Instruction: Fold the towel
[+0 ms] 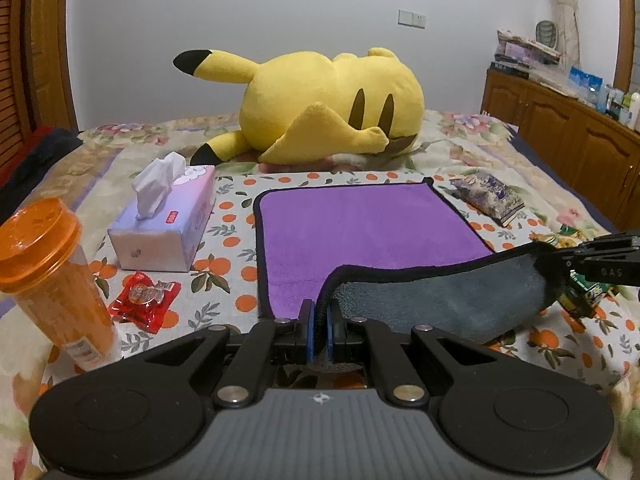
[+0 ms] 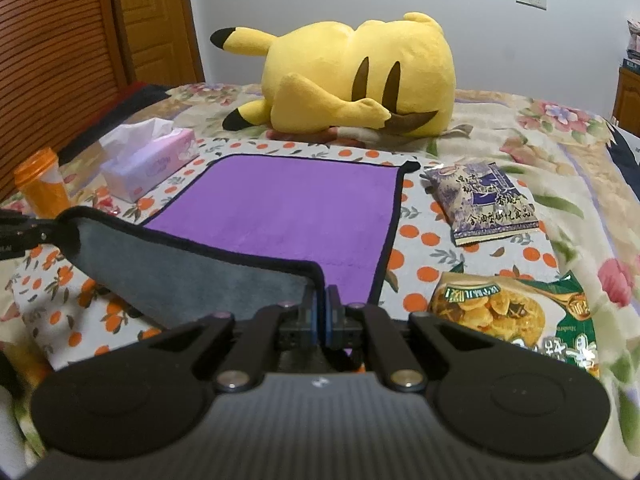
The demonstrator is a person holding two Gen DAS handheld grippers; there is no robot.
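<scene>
A purple towel [image 1: 360, 224] with a black hem and grey underside lies on the orange-print cloth on the bed; it also shows in the right wrist view [image 2: 288, 208]. Its near edge is lifted off the bed, so the grey underside [image 1: 432, 300] faces me. My left gripper [image 1: 320, 320] is shut on the near left corner of the towel. My right gripper [image 2: 321, 312] is shut on the near right corner. Each gripper shows at the edge of the other's view, the right gripper [image 1: 568, 264] and the left gripper [image 2: 44, 232], with the raised hem stretched between them.
A yellow plush toy [image 1: 332, 104] lies beyond the towel. A tissue box [image 1: 164, 224], an orange bottle [image 1: 52, 276] and a red snack packet [image 1: 146, 300] are on the left. A purple snack bag [image 2: 480, 204] and a green chip bag [image 2: 508, 316] are on the right. Wooden cabinets [image 1: 568, 140] stand at the right.
</scene>
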